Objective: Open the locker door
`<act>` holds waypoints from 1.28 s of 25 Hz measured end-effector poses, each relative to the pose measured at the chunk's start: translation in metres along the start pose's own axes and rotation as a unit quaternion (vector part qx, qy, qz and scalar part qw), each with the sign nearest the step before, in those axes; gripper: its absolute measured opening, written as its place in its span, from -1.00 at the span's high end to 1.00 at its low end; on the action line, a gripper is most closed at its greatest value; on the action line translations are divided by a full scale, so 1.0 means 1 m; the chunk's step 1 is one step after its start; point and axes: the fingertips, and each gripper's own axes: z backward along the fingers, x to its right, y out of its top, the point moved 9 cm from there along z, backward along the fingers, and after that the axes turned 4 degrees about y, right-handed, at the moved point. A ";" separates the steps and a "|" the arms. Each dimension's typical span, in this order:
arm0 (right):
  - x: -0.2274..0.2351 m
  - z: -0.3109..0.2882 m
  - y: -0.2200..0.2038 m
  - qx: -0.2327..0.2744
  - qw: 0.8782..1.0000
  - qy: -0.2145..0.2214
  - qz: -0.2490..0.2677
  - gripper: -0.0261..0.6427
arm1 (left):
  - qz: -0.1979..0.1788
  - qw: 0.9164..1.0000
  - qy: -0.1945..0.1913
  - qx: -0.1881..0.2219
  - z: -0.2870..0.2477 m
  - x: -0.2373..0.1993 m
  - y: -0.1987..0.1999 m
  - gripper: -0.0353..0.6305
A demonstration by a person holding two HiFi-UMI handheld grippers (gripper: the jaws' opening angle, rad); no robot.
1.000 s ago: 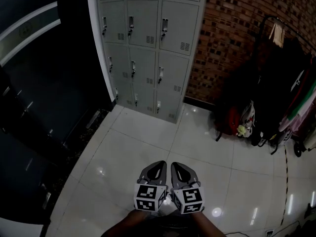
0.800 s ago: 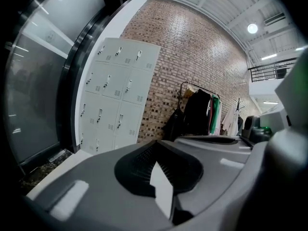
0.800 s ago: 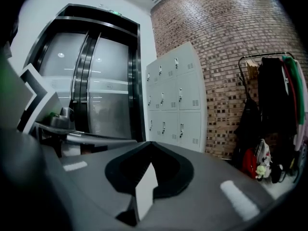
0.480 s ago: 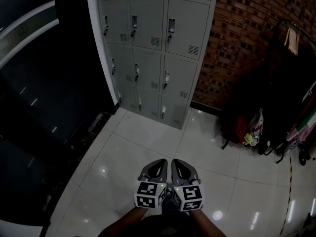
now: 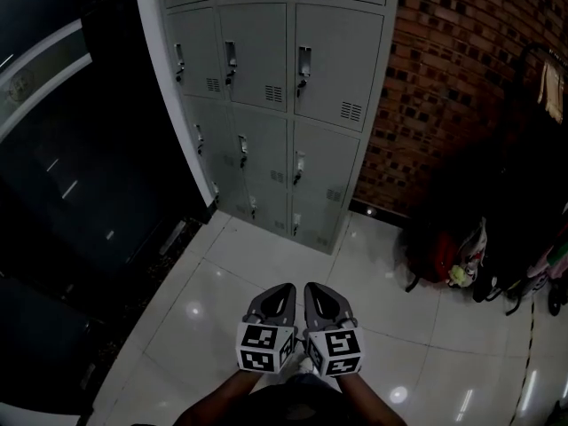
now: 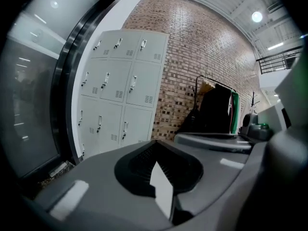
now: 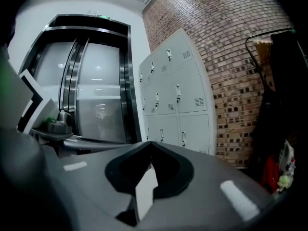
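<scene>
your 2 claws side by side, low over tiled floor [image 5: 266,256]: left gripper [image 5: 279,293], right gripper [image 5: 315,293]. both have jaws pressed together, nothing held. locker bank [image 5: 266,105] ahead, well apart from both, beside brick wall [image 5: 444,87]. every visible door closed.

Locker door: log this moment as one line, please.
locker doors: visible ones shut | left claw: shut, empty | right claw: shut, empty | contact: none, both above floor tiles
</scene>
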 end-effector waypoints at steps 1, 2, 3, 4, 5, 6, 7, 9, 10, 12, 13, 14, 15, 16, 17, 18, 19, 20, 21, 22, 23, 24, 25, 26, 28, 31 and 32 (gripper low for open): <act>0.009 -0.007 0.002 0.001 1.000 0.002 0.000 0.92 | -0.001 1.000 0.001 -0.002 -0.011 0.000 0.003 0.88; 0.018 -0.013 0.005 0.002 1.000 0.003 -0.001 0.92 | -0.001 1.000 0.002 -0.003 -0.021 0.000 0.006 0.88; 0.026 -0.019 0.007 0.002 1.000 0.004 -0.002 0.92 | -0.002 1.000 0.004 -0.004 -0.030 -0.001 0.008 0.88; 0.034 -0.025 0.009 0.002 1.000 0.006 -0.003 0.92 | -0.002 1.000 0.006 -0.004 -0.038 -0.002 0.011 0.88; 0.041 -0.031 0.009 0.001 1.000 0.008 -0.004 0.92 | -0.001 1.000 0.009 -0.004 -0.046 -0.003 0.013 0.88; 0.047 -0.037 0.010 0.000 1.000 0.011 -0.004 0.92 | -0.001 1.000 0.011 -0.005 -0.053 -0.004 0.015 0.88; 0.053 -0.042 0.010 -0.002 1.000 0.013 -0.005 0.92 | 0.000 1.000 0.014 -0.005 -0.059 -0.007 0.016 0.88; 0.062 -0.054 0.011 -0.004 1.000 0.018 -0.004 0.92 | 0.002 1.000 0.020 -0.006 -0.071 -0.012 0.018 0.88; 0.066 -0.060 0.012 -0.005 1.000 0.020 -0.002 0.92 | 0.004 1.000 0.023 -0.007 -0.077 -0.015 0.019 0.88; 0.072 -0.073 0.015 -0.008 1.000 0.026 0.003 0.92 | 0.007 1.000 0.026 -0.007 -0.089 -0.021 0.023 0.88; 0.075 -0.081 0.017 -0.010 1.000 0.030 0.005 0.92 | 0.008 1.000 0.026 -0.007 -0.094 -0.024 0.024 0.88; 0.077 -0.088 0.018 -0.011 0.999 0.032 0.007 0.92 | 0.010 1.000 0.027 -0.006 -0.100 -0.028 0.026 0.88; 0.079 -0.095 0.020 -0.011 0.999 0.034 0.010 0.92 | 0.012 1.000 0.027 -0.005 -0.106 -0.031 0.028 0.88; 0.082 -0.102 0.021 -0.011 0.999 0.035 0.012 0.92 | 0.014 1.000 0.027 -0.004 -0.112 -0.035 0.029 0.88; 0.086 -0.109 0.022 -0.011 0.999 0.035 0.014 0.92 | 0.015 1.000 0.026 -0.003 -0.119 -0.038 0.031 0.88; 0.089 -0.116 0.023 -0.011 0.999 0.034 0.016 0.92 | 0.015 1.000 0.024 -0.002 -0.126 -0.041 0.033 0.88; 0.093 -0.124 0.024 -0.011 0.999 0.033 0.017 0.92 | 0.015 1.000 0.022 -0.001 -0.133 -0.045 0.036 0.88; 0.097 -0.133 0.025 -0.011 0.999 0.031 0.018 0.92 | 0.014 1.000 0.020 0.001 -0.141 -0.050 0.039 0.88; 0.101 -0.143 0.026 -0.010 0.999 0.029 0.019 0.92 | 0.014 1.000 0.017 0.004 -0.149 -0.056 0.042 0.88; 0.104 -0.153 0.027 -0.009 0.999 0.027 0.020 0.92 | 0.013 1.000 0.016 0.006 -0.157 -0.063 0.046 0.88; 0.107 -0.164 0.028 -0.008 0.999 0.026 0.021 0.92 | 0.013 1.000 0.015 0.008 -0.166 -0.070 0.049 0.88; 0.110 -0.175 0.029 -0.007 0.999 0.024 0.022 0.92 | 0.014 1.000 0.014 0.009 -0.176 -0.077 0.052 0.88; 0.114 -0.187 0.029 -0.006 0.999 0.023 0.022 0.92 | 0.013 1.000 0.012 0.009 -0.185 -0.084 0.055 0.88; 0.117 -0.198 0.030 -0.005 1.000 0.021 0.022 0.92 | 0.012 1.000 0.010 0.010 -0.195 -0.091 0.059 0.88; 0.125 -0.221 0.029 -0.003 1.000 0.017 0.021 0.92 | 0.007 1.000 0.004 0.014 -0.214 -0.103 0.065 0.88; 0.136 -0.256 0.026 0.009 0.999 0.022 0.024 0.91 | 0.000 1.000 -0.003 0.025 -0.242 -0.121 0.070 0.88; 0.141 -0.267 0.025 0.015 0.999 0.027 0.027 0.90 | 0.000 1.000 -0.004 0.029 -0.252 -0.127 0.070 0.88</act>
